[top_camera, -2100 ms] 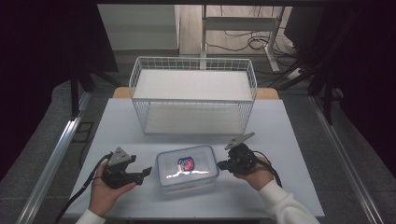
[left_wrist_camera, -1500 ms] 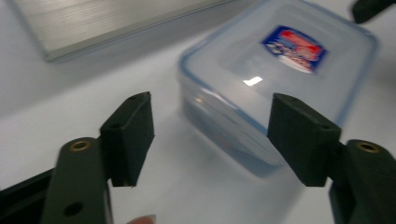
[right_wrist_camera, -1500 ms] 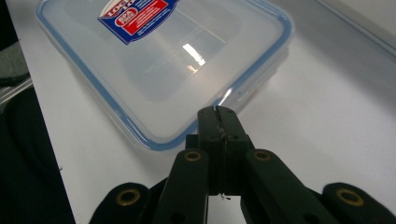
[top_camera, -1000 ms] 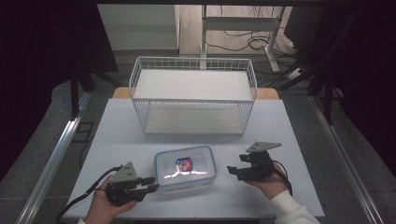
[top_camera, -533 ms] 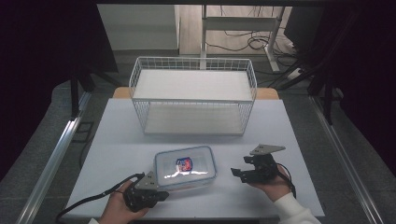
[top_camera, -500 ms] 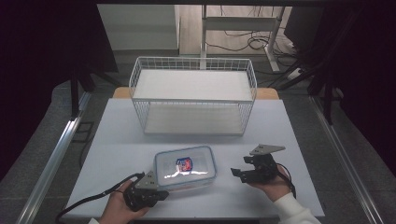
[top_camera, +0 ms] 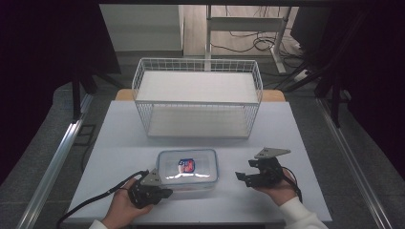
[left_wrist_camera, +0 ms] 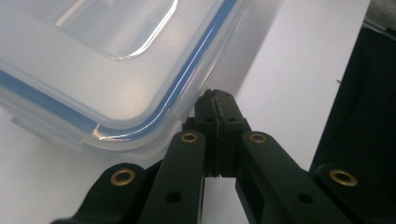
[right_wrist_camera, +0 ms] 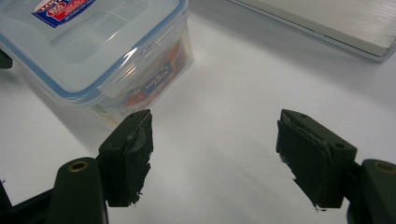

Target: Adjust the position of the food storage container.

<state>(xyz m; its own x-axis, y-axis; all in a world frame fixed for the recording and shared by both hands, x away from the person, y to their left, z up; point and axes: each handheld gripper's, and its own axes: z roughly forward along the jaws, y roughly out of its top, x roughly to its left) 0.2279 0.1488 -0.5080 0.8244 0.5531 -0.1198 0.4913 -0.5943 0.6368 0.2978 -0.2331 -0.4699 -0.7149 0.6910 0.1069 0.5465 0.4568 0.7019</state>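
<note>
Since the earlier frames, the left hand-held gripper point(top_camera: 157, 192) has been sliding in from the left part of the bench point(top_camera: 305, 143) toward the box point(top_camera: 187, 168) and sinking a little. It is now sitting at the box's 7 o'clock corner, as the high view shows it. Its jaws have just been closing and are now clenched together with nothing between them; in the left gripper view the shut tips point(left_wrist_camera: 218, 108) are lying just beside the blue-sealed rim of the box point(left_wrist_camera: 140, 70), whether touching it I cannot tell. The right hand-held gripper point(top_camera: 242, 178) has been keeping its place over the last second, after drawing back from the box before that. It is resting at the box's 3 o'clock side, apart from it, released, its jaws standing wide with only bare bench between them point(right_wrist_camera: 215, 140).

The box itself has not been moving. It is a clear lidded container with a red and blue label, lying flat near the front middle of the bench, its long axis running from 9 to 3 o'clock. The wire basket point(top_camera: 198, 98) is standing at its 12 o'clock, well apart.
</note>
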